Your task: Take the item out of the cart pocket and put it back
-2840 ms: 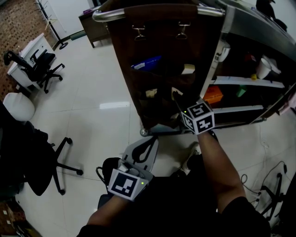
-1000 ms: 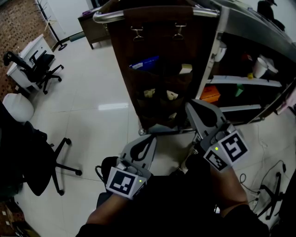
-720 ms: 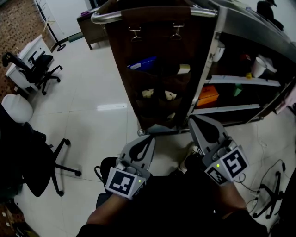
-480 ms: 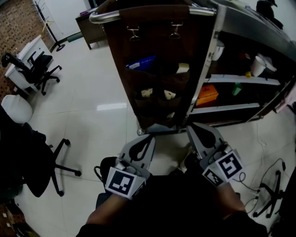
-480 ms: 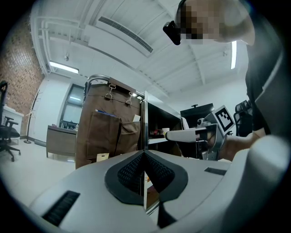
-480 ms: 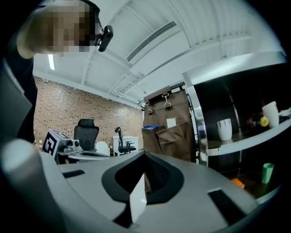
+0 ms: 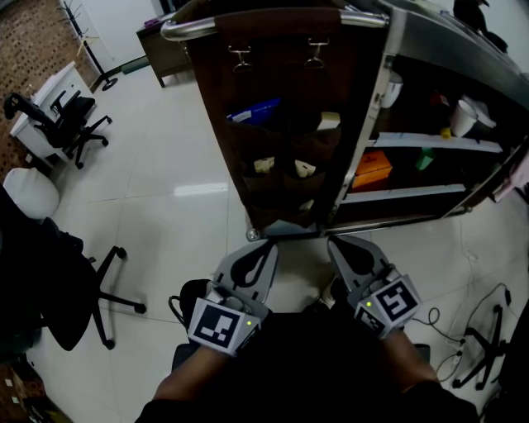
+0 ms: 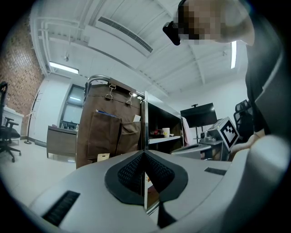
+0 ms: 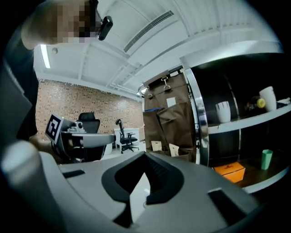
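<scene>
Big picture first: a glossy pale tiled floor (image 7: pixel 157 206) fills the left of the head view, with a strip of light reflected on it. Standing on it, dead centre, is the cart (image 7: pixel 285 78). It shows a tall brown fabric end panel under a silver handle bar (image 7: pixel 207 23), with two metal hooks (image 7: pixel 241 58) clipped near the top. Just beside the panel, to the right, run dark open shelves (image 7: pixel 434 147).

Far left there is a black office chair (image 7: pixel 70 116) by a white table (image 7: pixel 51 87). A second dark chair (image 7: pixel 91 289) is lower down, closer in.

Now the tools. Both sit low in the frame, close to the person's body and near the foot of the cart, well below the pockets. The left tool (image 7: pixel 266 250) has its jaws pressed together with nothing between them. The right tool (image 7: pixel 343 248) is the same, jaws fully together and empty. Each points up towards the brown panel.

On the shelves there is an orange box (image 7: pixel 372 169), a white cup (image 7: pixel 463 120) and a small green item (image 7: pixel 426 159).

And the pockets (image 7: pixel 281 186) themselves. In the top row a blue item (image 7: pixel 258 110) sticks out on the left and a cream box (image 7: pixel 329 121) on the right. In the middle row the pale item (image 7: pixel 304 169) sits in the right-hand pocket, poking above its edge. A similar pale piece (image 7: pixel 264 165) sits in the pocket to its left. Neither tool is touching either of them.
</scene>
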`<state>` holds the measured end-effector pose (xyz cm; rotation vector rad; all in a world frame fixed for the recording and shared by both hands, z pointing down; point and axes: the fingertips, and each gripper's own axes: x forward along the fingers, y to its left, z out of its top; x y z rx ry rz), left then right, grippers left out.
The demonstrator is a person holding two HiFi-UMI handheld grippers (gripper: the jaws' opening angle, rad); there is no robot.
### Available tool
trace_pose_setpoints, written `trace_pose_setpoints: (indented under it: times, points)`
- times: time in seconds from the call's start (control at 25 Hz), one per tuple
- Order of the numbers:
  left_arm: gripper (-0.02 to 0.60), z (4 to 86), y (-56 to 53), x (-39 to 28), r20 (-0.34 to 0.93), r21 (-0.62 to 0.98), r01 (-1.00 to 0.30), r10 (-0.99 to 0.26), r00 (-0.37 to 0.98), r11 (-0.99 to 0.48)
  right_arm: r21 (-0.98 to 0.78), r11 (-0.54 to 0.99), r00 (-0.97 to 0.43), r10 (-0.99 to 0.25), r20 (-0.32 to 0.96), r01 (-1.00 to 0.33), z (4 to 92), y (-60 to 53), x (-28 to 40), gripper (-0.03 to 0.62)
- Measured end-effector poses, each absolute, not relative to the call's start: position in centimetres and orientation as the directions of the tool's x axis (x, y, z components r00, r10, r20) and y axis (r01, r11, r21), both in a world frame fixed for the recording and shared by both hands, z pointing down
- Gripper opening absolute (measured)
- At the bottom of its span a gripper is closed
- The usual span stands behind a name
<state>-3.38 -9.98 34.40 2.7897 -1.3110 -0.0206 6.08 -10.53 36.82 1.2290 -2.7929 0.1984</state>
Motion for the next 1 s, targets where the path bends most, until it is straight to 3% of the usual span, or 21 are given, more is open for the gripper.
trace_pose_setpoints:
  times: [1.0]
  points:
    - [0.0,34.55,-9.95,-3.03,0.018,0.054,-0.764,-0.764,0.645,-0.643,-0.09,0.672,-0.678,-0.725,0.122,-0.735,36.96,-10.54,6.04,0.011]
